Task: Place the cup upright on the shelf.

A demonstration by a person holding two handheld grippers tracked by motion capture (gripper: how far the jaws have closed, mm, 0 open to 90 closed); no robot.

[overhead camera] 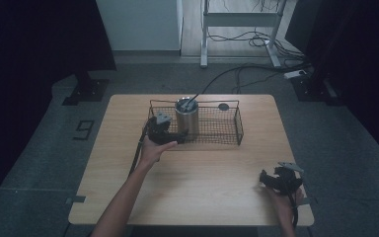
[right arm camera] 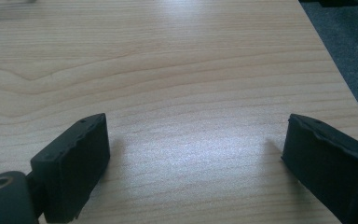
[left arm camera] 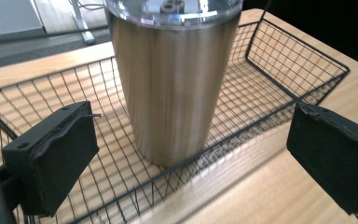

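A steel tumbler (overhead camera: 187,117) with a clear lid and a straw stands upright in the left part of a black wire basket (overhead camera: 217,131) at the back of the wooden table. My left gripper (overhead camera: 177,135) is at the basket's front left, open, its jaws spread wide just short of the tumbler (left arm camera: 170,84) and not touching it. The basket's front rim (left arm camera: 242,135) runs between the jaws. My right gripper (overhead camera: 266,178) rests open near the table's front right corner, with bare wood (right arm camera: 196,140) between its jaws.
A small dark round object (overhead camera: 223,106) lies by the basket's back rim. The table's right edge (right arm camera: 335,79) is close to the right gripper. Beyond the table are a desk frame (overhead camera: 239,24) and floor cables (overhead camera: 256,39).
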